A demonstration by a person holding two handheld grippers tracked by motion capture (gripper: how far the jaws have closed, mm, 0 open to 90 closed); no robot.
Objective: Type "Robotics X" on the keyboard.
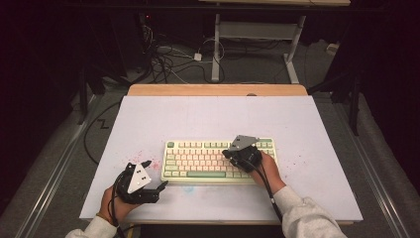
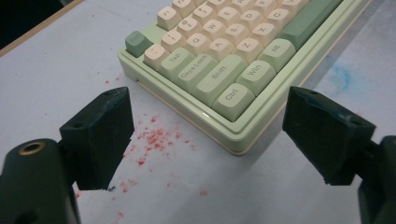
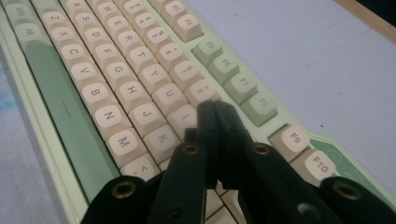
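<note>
Right gripper view: I'm poising the closed right gripper (image 3: 215,109) over the keyboard (image 3: 116,88), key I just ahead.
Left gripper (image 2: 205,135): I'm holding it open beside Ctrl.
Next: I'm judging a short, straight press down.

- Right gripper (image 3: 215,109) hides keys of the keyboard (image 3: 116,93) under its shut tips.
- Keyboard's ends cut off in both gripper views.
- Key letters too small in high view.

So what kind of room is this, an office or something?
More likely a lab or recording workshop: a white-topped wooden table stands in a dark room, loose cables sprawl over the grey floor behind it, and a cream-and-green keyboard sits between hand-held black claws.
</note>
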